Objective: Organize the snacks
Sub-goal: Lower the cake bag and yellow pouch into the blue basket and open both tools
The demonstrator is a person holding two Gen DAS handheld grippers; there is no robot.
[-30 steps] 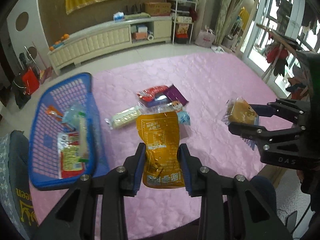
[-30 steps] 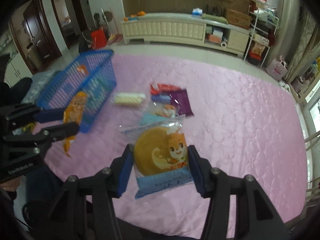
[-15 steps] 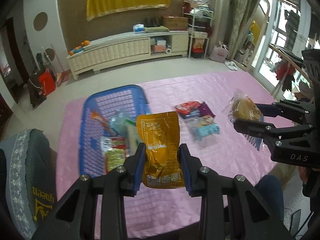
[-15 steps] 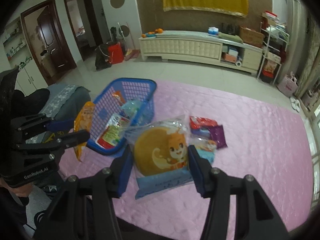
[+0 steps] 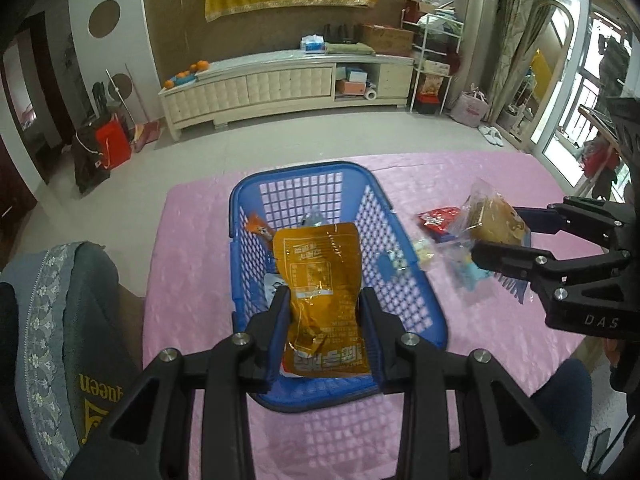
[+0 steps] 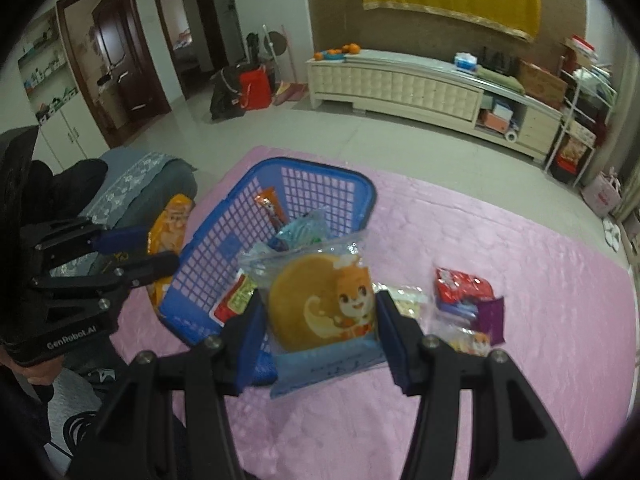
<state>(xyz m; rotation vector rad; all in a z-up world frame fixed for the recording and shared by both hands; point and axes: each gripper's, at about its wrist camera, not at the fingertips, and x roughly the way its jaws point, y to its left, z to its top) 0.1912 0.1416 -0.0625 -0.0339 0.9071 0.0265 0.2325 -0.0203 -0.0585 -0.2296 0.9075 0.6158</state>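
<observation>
My left gripper (image 5: 324, 312) is shut on an orange snack pouch (image 5: 320, 280) and holds it above the blue basket (image 5: 416, 304). It also shows in the right wrist view (image 6: 140, 248) at the basket's left side. My right gripper (image 6: 320, 320) is shut on a round cake packet (image 6: 320, 304), just right of the basket (image 6: 224, 236). In the left wrist view this gripper (image 5: 504, 240) holds the cake packet (image 5: 494, 220) right of the basket. Several snacks lie inside the basket.
Loose snack packets (image 6: 464, 304) lie on the pink tablecloth (image 6: 520, 240) right of the basket. A grey chair (image 5: 60, 320) stands at the table's left edge. A long white cabinet (image 5: 280, 84) runs along the far wall.
Both grippers have swung left with their packets. The orange pouch went from over the loose snacks to over the basket. The cake packet came up beside the basket.
</observation>
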